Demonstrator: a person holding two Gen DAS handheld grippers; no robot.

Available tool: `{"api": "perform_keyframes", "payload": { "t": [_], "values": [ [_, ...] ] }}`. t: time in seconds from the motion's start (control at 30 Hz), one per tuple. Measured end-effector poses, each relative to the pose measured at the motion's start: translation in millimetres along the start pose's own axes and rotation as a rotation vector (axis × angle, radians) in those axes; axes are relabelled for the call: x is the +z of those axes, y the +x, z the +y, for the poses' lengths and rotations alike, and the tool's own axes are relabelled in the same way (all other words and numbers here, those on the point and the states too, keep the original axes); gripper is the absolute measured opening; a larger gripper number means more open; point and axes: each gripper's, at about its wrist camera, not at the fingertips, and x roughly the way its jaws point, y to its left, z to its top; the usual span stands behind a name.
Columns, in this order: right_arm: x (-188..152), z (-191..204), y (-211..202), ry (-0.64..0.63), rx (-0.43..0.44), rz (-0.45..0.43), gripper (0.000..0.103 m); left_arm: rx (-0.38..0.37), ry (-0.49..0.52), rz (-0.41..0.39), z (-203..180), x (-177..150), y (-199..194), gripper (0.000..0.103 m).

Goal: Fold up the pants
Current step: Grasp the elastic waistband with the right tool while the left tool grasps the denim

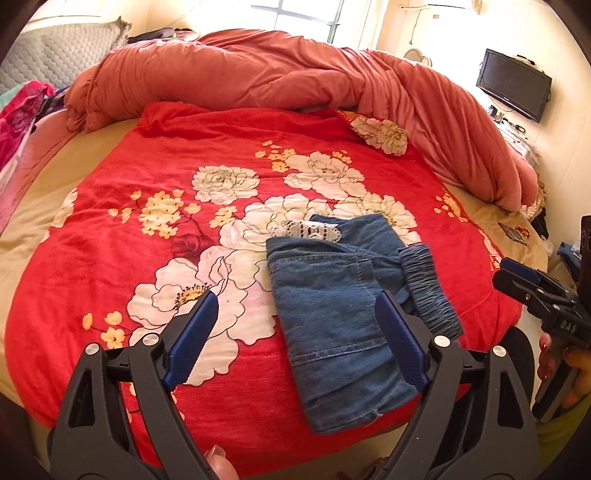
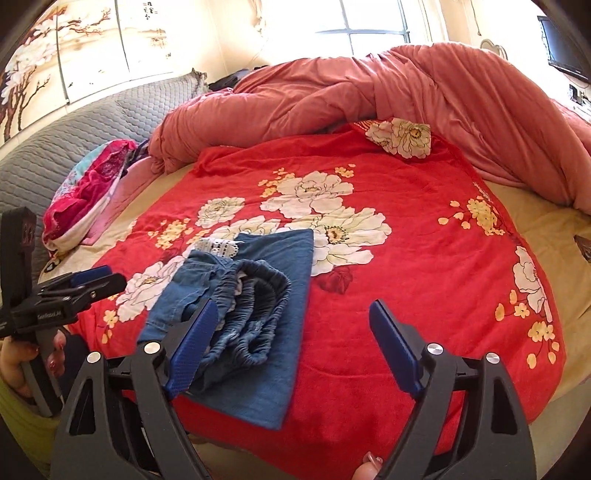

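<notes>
Where bunched quilt rings it, red floral bedspread under folded pants.

Red floral blanket, bunched pink duvet, probably a television.

**Bright bedroom with a red floral bed**

A bed fills the room, its beige sheet under a red blanket printed with white flowers. Beyond it a pink quilt lies bunched across the far side. A window behind glares with daylight. A grey quilted headboard stands at far left under a blossom mural. A dark TV hangs on the pale wall at far right.
</notes>
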Motion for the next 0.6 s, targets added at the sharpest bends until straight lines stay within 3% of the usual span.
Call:
{"api": "perform_keyframes", "payload": {
  "t": [0.23, 0.43, 0.6],
  "values": [
    [2, -8, 21, -0.002, -0.014, 0.036, 0.083, -0.013, -0.042, 0.033, 8, -5, 17, 0.080],
    [2, -22, 48, 0.043, 0.049, 0.103, 0.082, -0.065, -0.091, 0.090, 8, -13, 41, 0.080],
    [1, -27, 75, 0.049, 0.074, 0.174, 0.066, -0.070, -0.084, 0.130, 2, -21, 59, 0.080]
  ]
}}
